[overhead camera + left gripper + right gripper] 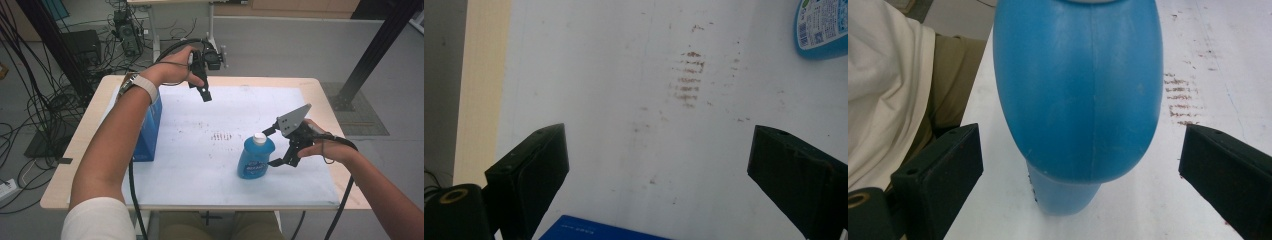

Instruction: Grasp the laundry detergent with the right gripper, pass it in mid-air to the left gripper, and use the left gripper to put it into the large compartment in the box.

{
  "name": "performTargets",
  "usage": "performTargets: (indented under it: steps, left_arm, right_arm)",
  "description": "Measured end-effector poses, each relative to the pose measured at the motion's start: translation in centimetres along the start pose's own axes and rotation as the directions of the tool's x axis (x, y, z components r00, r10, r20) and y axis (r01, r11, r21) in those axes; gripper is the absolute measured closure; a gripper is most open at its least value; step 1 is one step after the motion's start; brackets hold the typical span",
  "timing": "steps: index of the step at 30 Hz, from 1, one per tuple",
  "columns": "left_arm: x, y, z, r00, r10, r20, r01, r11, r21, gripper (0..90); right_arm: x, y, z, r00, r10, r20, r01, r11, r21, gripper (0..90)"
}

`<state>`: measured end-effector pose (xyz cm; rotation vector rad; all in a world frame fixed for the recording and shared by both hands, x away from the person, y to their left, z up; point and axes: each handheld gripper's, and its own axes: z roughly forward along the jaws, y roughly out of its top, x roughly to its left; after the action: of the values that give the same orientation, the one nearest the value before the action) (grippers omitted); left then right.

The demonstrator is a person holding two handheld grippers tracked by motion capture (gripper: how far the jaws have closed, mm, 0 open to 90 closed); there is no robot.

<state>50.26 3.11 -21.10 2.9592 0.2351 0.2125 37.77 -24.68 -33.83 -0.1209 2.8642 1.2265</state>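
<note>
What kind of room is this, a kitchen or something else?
Probably a lab or workshop, not a kitchen. Bundles of black cables trail over the grey floor, electronic gear sits behind the table, and a black metal frame post stands beside it.

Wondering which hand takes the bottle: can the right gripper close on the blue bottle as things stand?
Probably yes. The right gripper is open beside the blue bottle, and in the right gripper view its jaws stand apart on either side of the bottle, clear of it, nothing between.
</note>
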Motion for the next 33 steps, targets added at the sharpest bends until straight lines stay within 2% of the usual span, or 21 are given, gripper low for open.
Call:
performTargets:
  steps: [5,33]
  left_arm:
    - [0.0,0.1,0.1,1.0,0.001,0.001,-0.001,1.0,0.001,10.0]
    - [0.0,0.1,0.3,1.0,0.001,0.001,-0.001,1.0,0.008,10.0]
  right_arm:
    - [0.0,-0.3,0.2,0.9999,0.011,0.004,-0.011,1.0,-0.02,3.8]
    - [-0.1,-1.0,1.4,0.9997,0.02,-0.014,-0.021,0.998,-0.058,6.8]
